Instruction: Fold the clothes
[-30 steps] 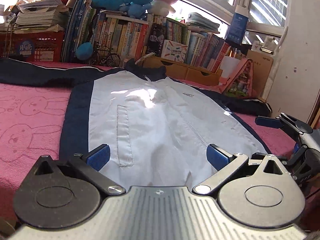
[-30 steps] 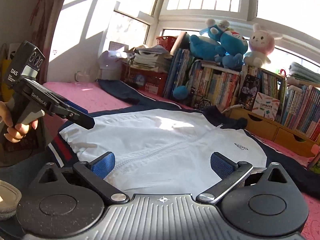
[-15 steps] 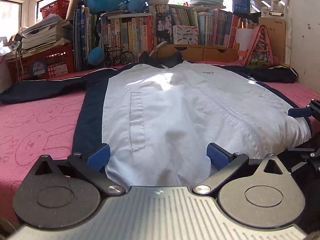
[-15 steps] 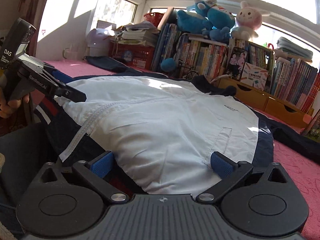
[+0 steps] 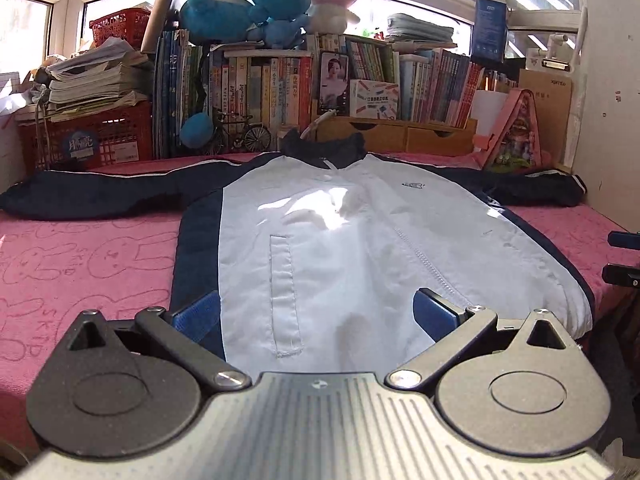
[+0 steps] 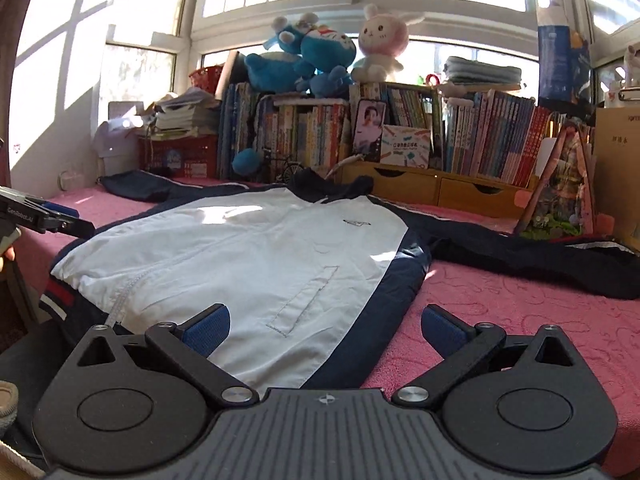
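A white jacket [image 5: 340, 248] with navy sleeves and collar lies flat, front up and zipped, on a pink blanket [image 5: 80, 264]. Both sleeves are spread out sideways. My left gripper [image 5: 316, 312] is open at the hem, its blue pads either side of the left pocket [image 5: 285, 292], holding nothing. In the right wrist view the jacket [image 6: 240, 256] fills the left half. My right gripper [image 6: 326, 324] is open low over the hem's right corner, straddling the navy side panel [image 6: 396, 284], and holds nothing. Each gripper shows at the edge of the other's view.
Behind the blanket stands a row of books [image 5: 360, 84] with plush toys [image 5: 256, 8] on top, red crates [image 5: 96, 136] at the left and wooden drawers [image 5: 400, 136]. A pink toy house [image 5: 516, 136] and a wall [image 5: 608, 120] close off the right side.
Both grippers have dropped lower and level with the bed at the hem. The right one has shifted right towards the jacket's corner. Both have stayed open.
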A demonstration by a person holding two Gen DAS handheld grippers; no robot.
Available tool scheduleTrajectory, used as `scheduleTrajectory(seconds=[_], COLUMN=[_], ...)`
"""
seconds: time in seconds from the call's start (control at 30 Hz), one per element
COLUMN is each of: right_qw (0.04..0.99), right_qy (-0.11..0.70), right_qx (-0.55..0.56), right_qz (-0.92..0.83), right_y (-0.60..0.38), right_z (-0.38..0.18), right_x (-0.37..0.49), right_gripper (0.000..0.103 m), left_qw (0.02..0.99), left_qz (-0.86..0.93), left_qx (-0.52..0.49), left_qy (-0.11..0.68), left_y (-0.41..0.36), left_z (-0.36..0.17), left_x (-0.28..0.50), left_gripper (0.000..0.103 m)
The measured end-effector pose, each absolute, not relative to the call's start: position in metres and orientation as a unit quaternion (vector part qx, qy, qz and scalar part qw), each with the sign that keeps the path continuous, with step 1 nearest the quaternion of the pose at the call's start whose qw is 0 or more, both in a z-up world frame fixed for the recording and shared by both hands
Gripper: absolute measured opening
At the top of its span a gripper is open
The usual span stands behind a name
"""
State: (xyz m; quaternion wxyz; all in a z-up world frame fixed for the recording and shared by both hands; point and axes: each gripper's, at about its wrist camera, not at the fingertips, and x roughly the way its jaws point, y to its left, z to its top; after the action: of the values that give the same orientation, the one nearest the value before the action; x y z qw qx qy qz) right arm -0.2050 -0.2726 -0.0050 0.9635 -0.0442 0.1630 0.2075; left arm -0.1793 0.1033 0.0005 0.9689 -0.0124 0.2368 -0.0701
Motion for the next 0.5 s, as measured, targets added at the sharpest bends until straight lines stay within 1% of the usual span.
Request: scheduleTrajectory(seconds=[0.13,0.3,0.43,0.5], right_qw=[0.965,0.955,0.949,0.949], right_qy=[0.152,0.194,0.242,0.245], right_qx=[-0.017,0.001,-0.027,-0.036], right_qz=[0.213,0.223,0.199,0.194], right_y=[-0.246,-0.212,-0.204,-0.209], right_z=[-0.001,-0.017,-0.033,-0.037], right_x=[-0.179,-0.143,-0.124,-0.124], right_gripper=[0.103,0.103,0.103,0.103], left_qw=[0.968,0.958,0.956,0.955], left_qz=[-0.072,-0.093,-0.079,-0.074], left_qx=[-0.026,-0.063,-0.063,-0.066], left_qy=[0.239,0.265,0.275,0.28], left_y=[0.091,0.082,0.074,0.07], left_z=[0.006,0.008,0.013,0.014], left_x=[-0.156,-0.125,-0.098,-0.085], left_gripper=[0.103,0.103,0.103,0.103])
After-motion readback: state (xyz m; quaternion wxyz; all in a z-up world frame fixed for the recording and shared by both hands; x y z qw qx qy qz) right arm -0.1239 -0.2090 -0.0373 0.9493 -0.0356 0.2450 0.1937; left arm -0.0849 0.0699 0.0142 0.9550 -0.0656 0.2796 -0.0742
